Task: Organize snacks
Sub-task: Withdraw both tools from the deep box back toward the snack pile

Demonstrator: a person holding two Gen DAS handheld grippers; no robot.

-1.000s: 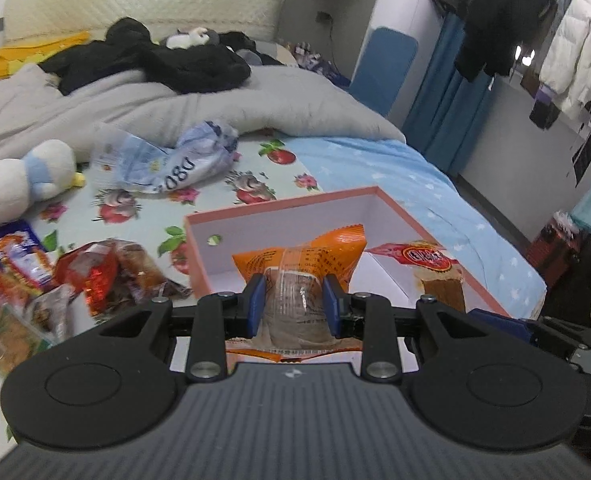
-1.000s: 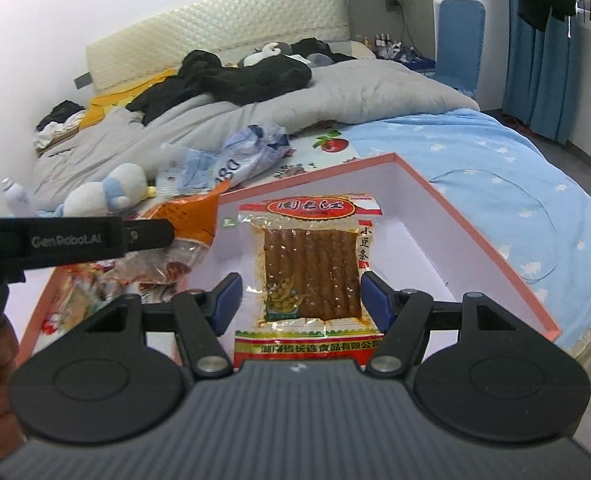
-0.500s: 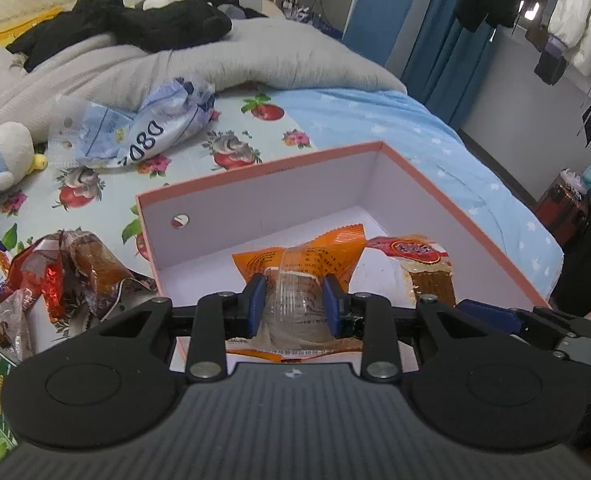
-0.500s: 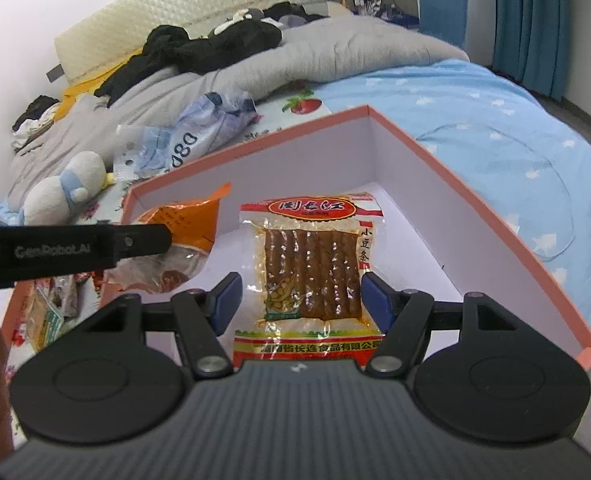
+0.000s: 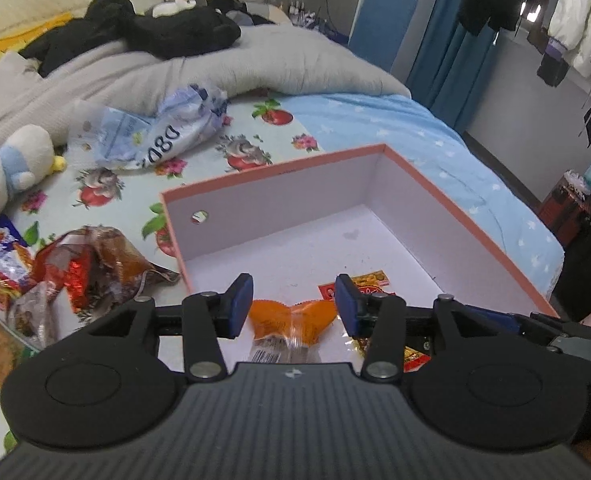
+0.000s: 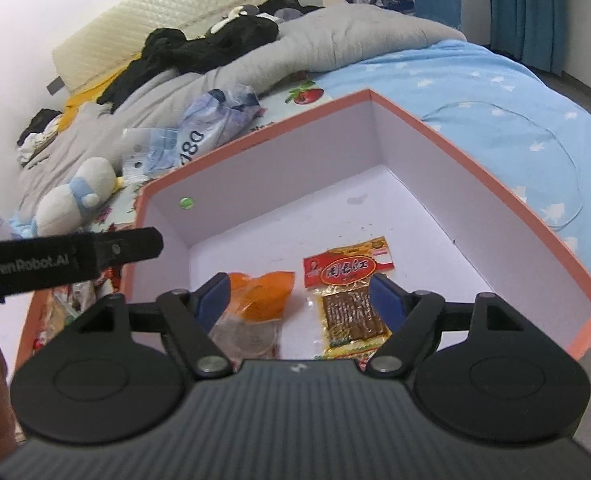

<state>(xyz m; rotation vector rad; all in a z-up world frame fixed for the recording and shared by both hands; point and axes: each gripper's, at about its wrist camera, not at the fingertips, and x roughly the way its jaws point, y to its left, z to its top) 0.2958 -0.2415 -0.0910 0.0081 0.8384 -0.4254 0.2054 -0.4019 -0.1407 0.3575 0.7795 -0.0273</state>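
**A:** What did the room show, biggest thing first?

**B:** A bed (image 5: pixel 375 128) with a floral sheet carried a pink-rimmed box (image 6: pixel 475 176), white inside. Two snacks lay flat on the box floor, side by side: an orange packet (image 6: pixel 263 292) and a red-labelled packet of brown strips (image 6: pixel 351 300).

**A:** And the tools?

**B:** The left gripper (image 5: pixel 294 307) hung above the orange packet, fingers spread wide, holding nothing. The right gripper (image 6: pixel 299 296) was likewise spread and empty, over both packets.

**A:** How much remained?

**B:** Most of it, I judged. A heap of wrapped snacks (image 5: pixel 75 272) lay on the sheet just left of the box, waiting to be gathered.
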